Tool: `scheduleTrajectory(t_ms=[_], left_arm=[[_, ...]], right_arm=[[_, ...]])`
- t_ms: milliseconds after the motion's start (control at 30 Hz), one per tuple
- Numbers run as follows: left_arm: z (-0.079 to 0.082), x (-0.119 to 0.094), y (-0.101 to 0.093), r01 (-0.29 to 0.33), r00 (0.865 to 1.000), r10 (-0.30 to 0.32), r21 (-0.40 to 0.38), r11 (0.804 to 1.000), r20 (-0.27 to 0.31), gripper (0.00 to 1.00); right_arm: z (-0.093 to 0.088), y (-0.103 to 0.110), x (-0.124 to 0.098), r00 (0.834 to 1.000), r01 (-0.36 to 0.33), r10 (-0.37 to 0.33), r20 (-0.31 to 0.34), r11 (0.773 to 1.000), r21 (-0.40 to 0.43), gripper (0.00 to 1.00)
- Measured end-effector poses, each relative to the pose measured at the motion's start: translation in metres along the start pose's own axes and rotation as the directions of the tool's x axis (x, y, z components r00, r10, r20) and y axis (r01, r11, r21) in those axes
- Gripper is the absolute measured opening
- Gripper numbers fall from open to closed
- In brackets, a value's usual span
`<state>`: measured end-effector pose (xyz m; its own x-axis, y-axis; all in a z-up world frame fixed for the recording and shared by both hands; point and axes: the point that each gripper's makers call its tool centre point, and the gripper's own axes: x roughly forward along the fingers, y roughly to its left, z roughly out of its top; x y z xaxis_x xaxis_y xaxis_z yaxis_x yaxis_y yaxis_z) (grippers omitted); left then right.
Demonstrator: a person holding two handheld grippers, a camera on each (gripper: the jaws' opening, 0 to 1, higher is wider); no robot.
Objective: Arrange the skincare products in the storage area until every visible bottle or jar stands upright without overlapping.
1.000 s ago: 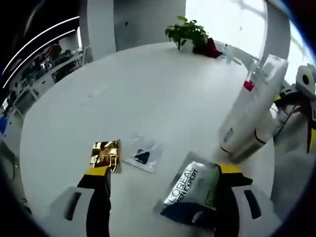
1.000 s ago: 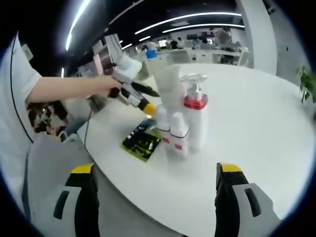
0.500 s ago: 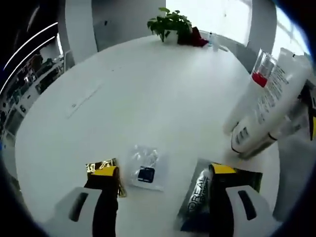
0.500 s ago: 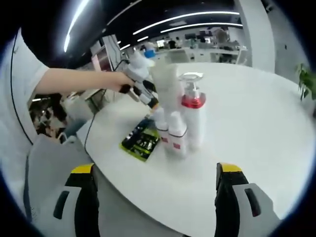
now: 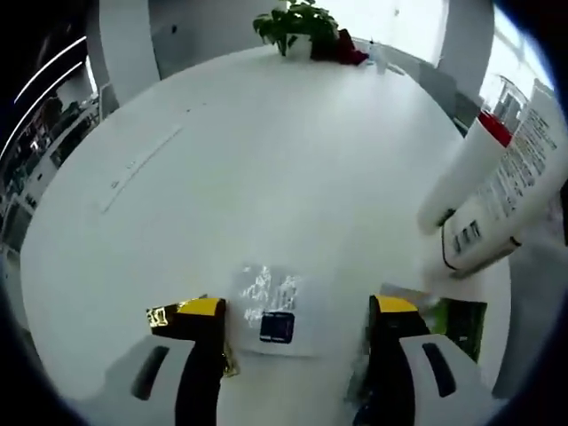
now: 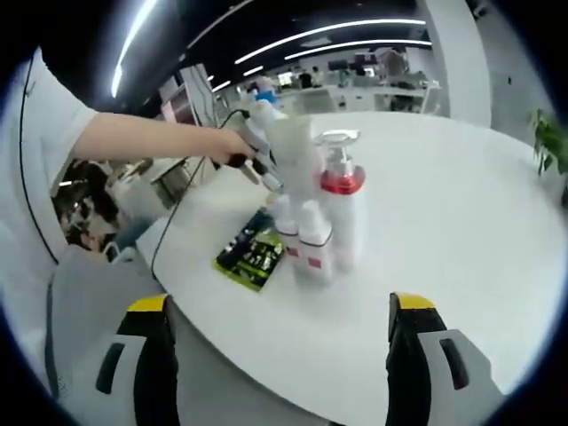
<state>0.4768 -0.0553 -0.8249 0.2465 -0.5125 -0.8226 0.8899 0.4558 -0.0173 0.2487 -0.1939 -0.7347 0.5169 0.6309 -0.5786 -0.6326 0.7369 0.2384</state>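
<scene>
Skincare bottles: a tight cluster standing upright on the round white desk (image 6: 461, 231), near its edge. In the right gripper view the cluster reads as a pump bottle (image 6: 340, 213) with a red collar and clear cap, two small white bottles (image 6: 312, 251) with red labels touching its near side, and a tall white tube (image 6: 293, 160) rising just behind them. In the left gripper view the same group sits at the right, leaning in the fisheye: the large white tube (image 5: 506, 200) with printed text in front, the red-collared bottle (image 5: 475, 164) beside it.

Green and black sachet (image 6: 248, 257): lying flat on the desk just beside the cluster; in the left gripper view its green edge (image 5: 461, 324) shows past the right-hand jaw.

Clear packet (image 5: 271, 306) with a dark square inside: flat on the desk, between the two jaws of the left hand-held gripper (image 5: 297, 311). Gold foil packet (image 5: 164, 318): flat, partly under the left-hand jaw.

Left hand-held gripper: jaws wide apart, gripping nothing, low over the desk above the clear packet. In the right gripper view this tool (image 6: 262, 164) sits behind the cluster, held by a person's hand (image 6: 226, 146) on a bare forearm.

Right hand-held gripper (image 6: 280, 306): jaws spread wide, empty, off the desk edge, well apart from the bottles.

Potted plant (image 5: 293, 22): far side of the desk, with a red item beside it. An office interior with ceiling strip lights lies beyond.
</scene>
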Motion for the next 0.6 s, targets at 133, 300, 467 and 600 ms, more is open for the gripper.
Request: scheduleTrajectory(t_ms=[133, 300, 467, 600], left_arm=[[-0.0071, -0.0009, 0.0094, -0.018, 0.999, 0.020, 0.052, 0.998, -0.041, 0.56], [-0.0039, 0.0003, 0.0055, -0.011, 0.999, 0.013, 0.061, 0.998, -0.034, 0.56], [-0.0032, 0.0009, 0.0033, -0.003, 0.999, 0.005, 0.074, 0.997, -0.033, 0.44], [-0.0027, 0.0001, 0.0048, -0.015, 0.999, 0.018, 0.074, 0.997, -0.044, 0.43]], right_arm=[[0.0002, -0.0004, -0.0003, 1.000, 0.002, -0.002, 0.002, 1.000, 0.004, 0.99], [0.0001, -0.0006, -0.0004, 1.000, 0.003, -0.003, 0.001, 1.000, 0.004, 0.99], [0.0000, -0.0010, -0.0005, 1.000, 0.003, -0.003, 0.000, 1.000, 0.005, 0.99], [0.0008, -0.0020, -0.0008, 1.000, 0.007, -0.007, 0.003, 1.000, 0.004, 0.99]])
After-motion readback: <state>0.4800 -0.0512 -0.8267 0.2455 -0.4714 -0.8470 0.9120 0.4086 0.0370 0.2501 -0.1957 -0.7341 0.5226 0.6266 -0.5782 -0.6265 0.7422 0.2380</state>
